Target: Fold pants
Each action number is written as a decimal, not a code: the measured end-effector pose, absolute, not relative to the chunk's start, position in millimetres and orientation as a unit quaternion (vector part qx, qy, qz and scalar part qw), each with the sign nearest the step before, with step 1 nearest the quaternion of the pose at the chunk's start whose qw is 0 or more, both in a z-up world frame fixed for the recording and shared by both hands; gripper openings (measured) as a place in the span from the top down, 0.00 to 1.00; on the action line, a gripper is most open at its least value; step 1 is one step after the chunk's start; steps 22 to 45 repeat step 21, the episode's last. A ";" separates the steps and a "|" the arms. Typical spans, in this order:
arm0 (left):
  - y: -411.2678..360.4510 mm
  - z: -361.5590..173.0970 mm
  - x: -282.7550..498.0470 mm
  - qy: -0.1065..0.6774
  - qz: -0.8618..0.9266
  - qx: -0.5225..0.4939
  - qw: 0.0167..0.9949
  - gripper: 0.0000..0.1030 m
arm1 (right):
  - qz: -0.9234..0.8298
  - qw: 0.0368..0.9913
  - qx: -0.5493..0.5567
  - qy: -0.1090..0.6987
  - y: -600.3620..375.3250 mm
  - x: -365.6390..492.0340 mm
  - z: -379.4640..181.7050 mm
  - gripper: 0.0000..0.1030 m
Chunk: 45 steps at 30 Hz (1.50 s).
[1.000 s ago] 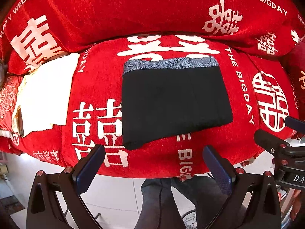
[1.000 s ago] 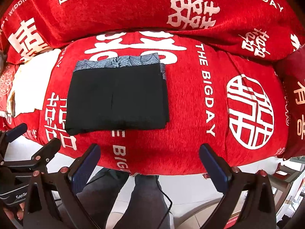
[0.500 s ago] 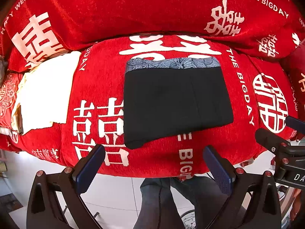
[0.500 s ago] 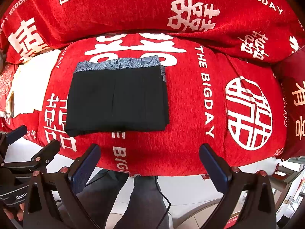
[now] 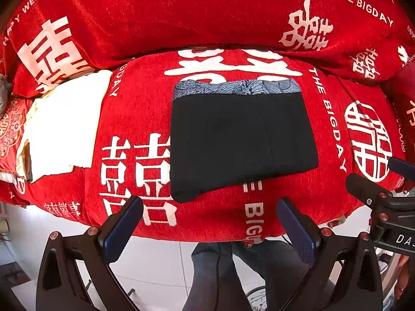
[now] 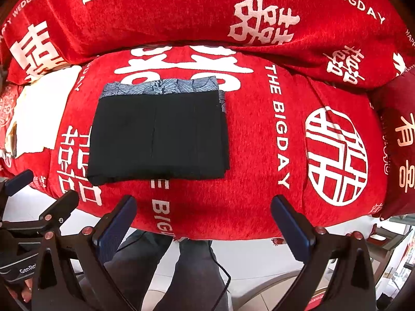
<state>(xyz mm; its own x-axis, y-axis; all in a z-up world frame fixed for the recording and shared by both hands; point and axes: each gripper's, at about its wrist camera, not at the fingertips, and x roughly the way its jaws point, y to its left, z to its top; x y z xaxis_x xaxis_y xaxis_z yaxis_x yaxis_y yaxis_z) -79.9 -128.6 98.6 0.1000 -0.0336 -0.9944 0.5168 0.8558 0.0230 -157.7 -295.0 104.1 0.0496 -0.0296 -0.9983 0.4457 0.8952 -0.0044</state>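
The black pants (image 5: pixel 241 140) lie folded into a flat rectangle on the red sofa seat cushion (image 5: pixel 129 119), with a blue-grey patterned band along their far edge. They also show in the right wrist view (image 6: pixel 158 134). My left gripper (image 5: pixel 208 220) is open and empty, held back from the cushion's front edge, below the pants. My right gripper (image 6: pixel 203 219) is open and empty, also off the front edge, a little right of the pants.
A white cloth (image 5: pixel 64 121) lies on the cushion left of the pants. Red back cushions (image 5: pixel 207 13) with white characters rise behind. A dark red pillow (image 6: pixel 399 145) sits at the right. The person's legs (image 6: pixel 160 267) and white floor are below.
Both grippers have drifted slightly; the pants sit a touch lower in both views. Nothing was grasped or released.
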 end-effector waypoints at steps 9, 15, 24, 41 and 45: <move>-127.3 98.4 -79.8 0.643 -0.191 0.187 0.717 0.00 | -0.170 0.705 0.151 0.671 -293.5 -156.6 101.0 0.00; -125.9 96.1 -81.5 0.644 -0.186 0.188 0.718 0.00 | -0.167 0.704 0.153 0.673 -295.6 -156.8 98.8 0.00; -127.9 99.0 -82.3 0.638 -0.186 0.184 0.724 0.00 | -0.167 0.704 0.153 0.673 -295.7 -157.7 98.1 0.00; -127.9 99.0 -82.3 0.638 -0.186 0.184 0.724 0.00 | -0.167 0.704 0.153 0.673 -295.7 -157.7 98.1 0.00; -127.9 99.0 -82.3 0.638 -0.186 0.184 0.724 0.00 | -0.167 0.704 0.153 0.673 -295.7 -157.7 98.1 0.00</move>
